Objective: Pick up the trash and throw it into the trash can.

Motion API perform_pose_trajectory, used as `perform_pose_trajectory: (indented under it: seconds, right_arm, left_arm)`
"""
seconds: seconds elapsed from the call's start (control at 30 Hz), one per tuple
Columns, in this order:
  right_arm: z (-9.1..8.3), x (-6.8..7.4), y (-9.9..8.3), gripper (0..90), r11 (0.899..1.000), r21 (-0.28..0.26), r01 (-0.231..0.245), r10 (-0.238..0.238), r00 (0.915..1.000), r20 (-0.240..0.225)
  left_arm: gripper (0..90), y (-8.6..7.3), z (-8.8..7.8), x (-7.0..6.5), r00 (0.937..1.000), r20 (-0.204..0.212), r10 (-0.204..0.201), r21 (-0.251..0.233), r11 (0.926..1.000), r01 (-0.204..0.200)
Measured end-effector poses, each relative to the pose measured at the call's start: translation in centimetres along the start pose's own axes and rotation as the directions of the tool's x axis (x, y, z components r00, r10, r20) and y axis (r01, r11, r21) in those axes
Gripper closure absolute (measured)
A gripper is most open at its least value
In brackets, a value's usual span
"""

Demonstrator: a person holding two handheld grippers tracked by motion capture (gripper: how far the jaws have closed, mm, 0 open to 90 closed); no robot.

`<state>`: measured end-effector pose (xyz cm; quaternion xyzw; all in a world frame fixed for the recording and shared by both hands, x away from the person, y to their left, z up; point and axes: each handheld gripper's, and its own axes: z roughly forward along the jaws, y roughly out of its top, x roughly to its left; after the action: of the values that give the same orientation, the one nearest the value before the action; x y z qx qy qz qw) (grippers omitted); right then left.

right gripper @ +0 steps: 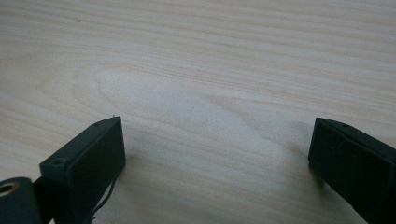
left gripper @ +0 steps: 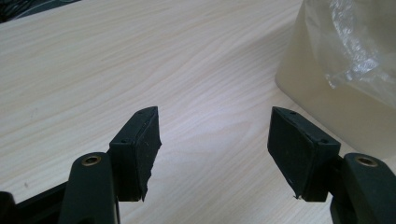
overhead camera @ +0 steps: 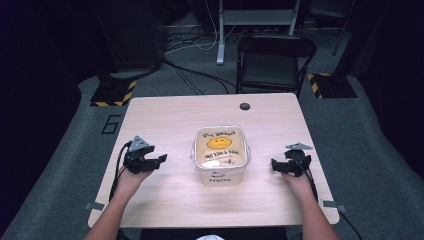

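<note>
Tabletop: pale wood-grain surface, rectangular, with a small dark round port near its far edge. Bare wood lies on every side of the central object, so both hands have open room to approach; the near edge runs just behind the forearms.

Tub: a translucent, roughly square plastic container standing upright at the middle of the tabletop, printed with a yellow face and dark lettering. Crinkled clear plastic and some pale contents show inside; what they are cannot be told. In the left gripper view its cream wall rises at the right, ahead of and beside the jaws. No long axis dominates; the side walls face the two hands.

Left tongs: held low over the tabletop, left of the tub, pointing toward it. Jaws stand wide apart and hold nothing, as the left gripper view confirms. These appear slightly nearer the tub than the opposite pair.

Right tongs: held low to the right of the tub, aimed inward. Jaws spread wide and empty; bare wood lies between them.

Governing relation: the tub lies between the two tongs, apart from both, so each would likely close in sideways toward a facing wall or rim.
</note>
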<state>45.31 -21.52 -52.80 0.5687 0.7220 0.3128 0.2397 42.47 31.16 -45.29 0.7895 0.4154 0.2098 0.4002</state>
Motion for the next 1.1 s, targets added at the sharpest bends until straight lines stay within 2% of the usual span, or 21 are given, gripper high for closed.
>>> perform_pose_trajectory:
  seconds: [0.13, 0.33, 0.4, 0.5, 0.57, 0.67, 0.7, 0.77, 1.1]
  right_arm:
    - [0.0, 0.0, 0.0, 3.1, 1.0, 0.001, 0.002, -0.002, 1.0, -0.001]
    - [0.0, 0.0, 0.0, 3.1, 1.0, 0.001, 0.001, -0.001, 1.0, -0.002]
    - [0.0, 0.0, 0.0, 3.1, 1.0, 0.001, 0.002, -0.002, 1.0, -0.001]
    - [0.0, 0.0, 0.0, 3.1, 1.0, 0.0, -0.001, 0.001, 1.0, -0.003]
    - [0.0, 0.0, 0.0, 3.1, 1.0, 0.0, 0.0, 0.0, 1.0, 0.0]
    - [0.0, 0.0, 0.0, 3.1, 1.0, 0.001, 0.0, 0.0, 1.0, -0.001]
    - [0.0, 0.0, 0.0, 3.1, 1.0, 0.001, 0.002, -0.002, 1.0, -0.002]
    - [0.0, 0.0, 0.0, 3.1, 1.0, 0.001, 0.002, -0.002, 1.0, -0.001]
    - [0.0, 0.1, 0.0, 3.3, 1.0, -0.003, -0.002, 0.002, 1.0, 0.001]
  left_arm:
    - [34.0, -0.8, 0.3, 0.4, 1.0, 0.002, -0.001, 0.011, 0.9999, 0.001]
    - [33.3, -2.4, 0.8, 1.2, 0.9986, -0.016, -0.05, 0.02, 0.9985, 0.05]
    - [33.3, -2.9, 1.0, 1.5, 0.9982, -0.019, -0.057, 0.045, 0.9973, 0.058]
    - [32.8, -3.5, 1.3, 1.9, 0.9975, -0.03, -0.064, 0.058, 0.9962, 0.066]
    - [32.8, -3.9, 1.5, 2.2, 0.9963, -0.041, -0.075, 0.073, 0.9943, 0.078]
    - [32.8, -4.3, 1.3, 2.7, 0.9947, -0.056, -0.086, 0.068, 0.9936, 0.089]
    - [32.8, -4.4, 1.3, 2.8, 0.9934, -0.063, -0.096, 0.058, 0.9933, 0.1]
    - [32.5, -4.6, 1.2, 3.3, 0.9908, -0.071, -0.115, 0.067, 0.9906, 0.12]
    - [32.2, -5.1, 1.9, 4.2, 0.9878, -0.109, -0.111, 0.108, 0.9865, 0.123]
